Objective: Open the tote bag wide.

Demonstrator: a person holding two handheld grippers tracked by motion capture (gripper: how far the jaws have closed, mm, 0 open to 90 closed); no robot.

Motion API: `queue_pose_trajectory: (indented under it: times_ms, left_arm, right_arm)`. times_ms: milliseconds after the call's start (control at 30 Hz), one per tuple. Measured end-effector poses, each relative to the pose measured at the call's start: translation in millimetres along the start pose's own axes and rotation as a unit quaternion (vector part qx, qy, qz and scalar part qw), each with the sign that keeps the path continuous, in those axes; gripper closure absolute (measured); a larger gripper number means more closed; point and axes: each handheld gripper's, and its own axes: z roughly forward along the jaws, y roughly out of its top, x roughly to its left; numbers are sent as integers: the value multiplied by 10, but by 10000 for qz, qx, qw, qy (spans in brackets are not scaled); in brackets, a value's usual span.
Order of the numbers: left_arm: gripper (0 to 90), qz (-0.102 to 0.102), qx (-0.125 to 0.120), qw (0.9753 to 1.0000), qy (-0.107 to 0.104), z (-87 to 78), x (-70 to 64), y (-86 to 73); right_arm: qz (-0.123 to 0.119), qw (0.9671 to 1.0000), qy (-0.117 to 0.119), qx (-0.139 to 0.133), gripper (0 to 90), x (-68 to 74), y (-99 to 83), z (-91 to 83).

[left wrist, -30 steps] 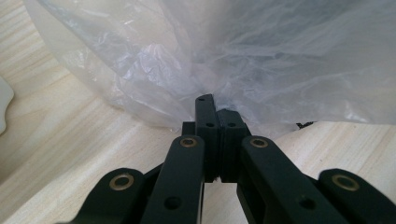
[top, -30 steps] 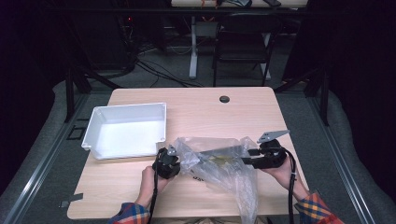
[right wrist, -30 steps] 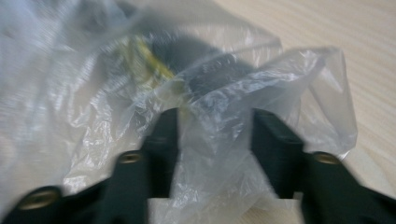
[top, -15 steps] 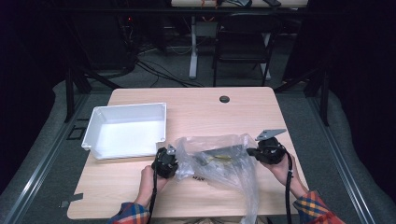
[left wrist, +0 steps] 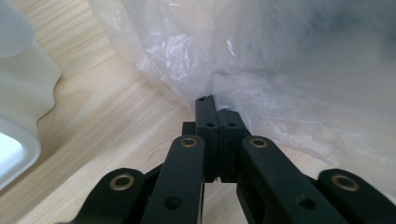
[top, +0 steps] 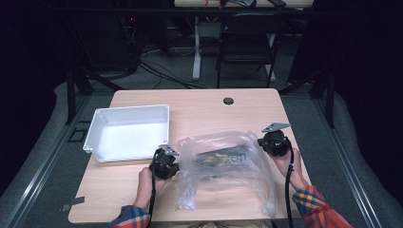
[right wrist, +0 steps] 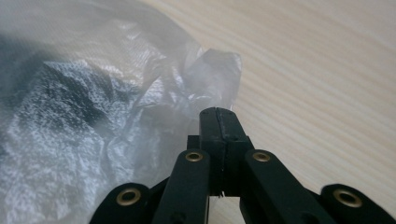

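High view: one bag [top: 223,166] (two grippers).

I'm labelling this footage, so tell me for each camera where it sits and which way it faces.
High view: above the person's side, looking forward and down on the table; both forearms, left gripper, right gripper, white tray.
Left gripper view: rides the left gripper, looking along shut jaws at the plastic bag; tray corner at left.
Right gripper view: rides the right gripper, facing along shut jaws to the bag's edge.
Shared: all show the bag and wooden tabletop.
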Motion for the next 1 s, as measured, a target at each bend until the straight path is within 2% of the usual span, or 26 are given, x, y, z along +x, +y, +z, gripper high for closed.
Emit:
queue_pose_trajectory:
  times_ms: [33,67,133,200,300,433,500,533,567,600,633,667,700,733,800,867,933,1000]
  left_arm:
    - [900,0,0,10000,0,0,0,0]
    - [900,-7,14,10000,18,0,7,-1]
    - [900,-2,29,10000,58,-3,10,-1]
    - [900,-53,30,10000,72,-11,23,-7]
    - [900,-88,65,9999,120,-26,46,-14]
    - [900,-59,76,9999,143,-42,36,-10]
    - [899,-71,44,9999,141,-55,29,-10]
    - [898,-59,26,9998,169,-72,28,-10]
    - [897,-59,26,9998,169,-72,28,-10]
    - [897,-107,-12,9998,161,-89,31,-13]
    - [896,-107,-12,9998,161,-89,31,-13]
    - [895,-112,-4,9998,161,-98,42,-16]
    - [894,-112,-4,9998,161,-98,42,-16]
    - [894,-125,6,9998,162,-100,43,-16]
    - [890,-115,18,9998,169,-101,40,-13]
    - [888,-123,23,9998,171,-101,41,-12]
    - [881,-116,44,9998,184,-99,48,-11]
    - [872,-148,61,9997,171,-102,52,-10]
  right_arm:
    - [0,10000,0,0,900,0,0,0]
    - [-6,9998,65,179,900,10,-13,83]
    - [-16,9996,114,269,900,25,-22,113]
    - [-169,9991,87,392,900,54,-35,139]
    - [-87,9989,-149,430,900,-1,-64,146]
    - [18,9984,-18,564,900,-51,-104,173]
    - [17,9990,135,420,773,-29,-91,113]
    - [-10,9991,271,332,671,-5,-67,15]
    - [-10,9991,271,332,671,-5,-67,15]
    - [-114,9985,525,144,527,40,-57,-153]
    - [-114,9985,525,144,527,40,-57,-153]
    - [-203,9964,826,-30,423,89,-74,-317]
    - [-203,9964,826,-30,423,89,-74,-317]
    - [-257,9953,931,-95,388,112,-83,-375]
    - [-448,9908,1245,-280,273,239,-94,-566]
    - [-512,9898,1293,-308,260,293,-98,-604]
    - [-685,9869,1443,-214,220,395,-108,-643]
    - [-823,9836,1602,14,189,504,-151,-615]
